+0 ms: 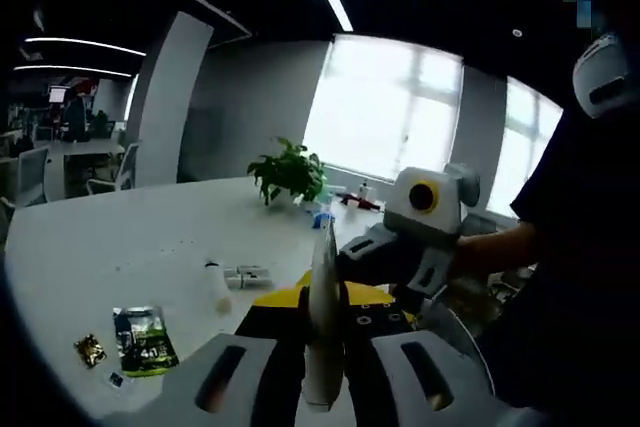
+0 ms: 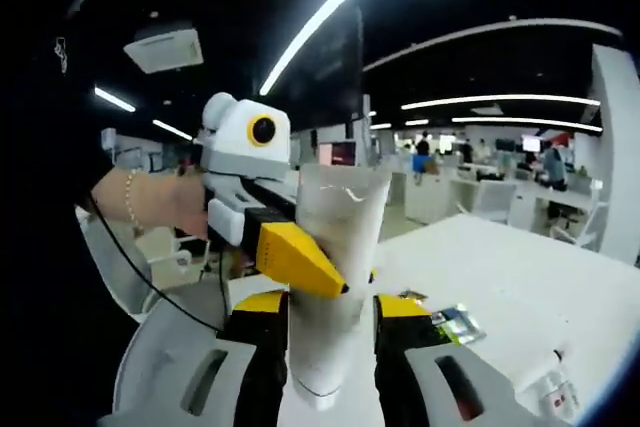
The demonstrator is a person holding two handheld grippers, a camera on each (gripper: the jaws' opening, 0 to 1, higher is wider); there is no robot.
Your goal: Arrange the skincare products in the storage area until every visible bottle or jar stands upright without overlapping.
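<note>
Between both tools, above the white bench [image 1: 120,237], a pale squeeze tube [image 2: 330,277] is held upright. The right tool [image 2: 330,362] clamps its lower body between closed jaws; the left tool [image 1: 322,367] grips the same tube edge-on. No writing on it is legible. A green sachet [image 1: 143,340] lies on the bench.
</note>
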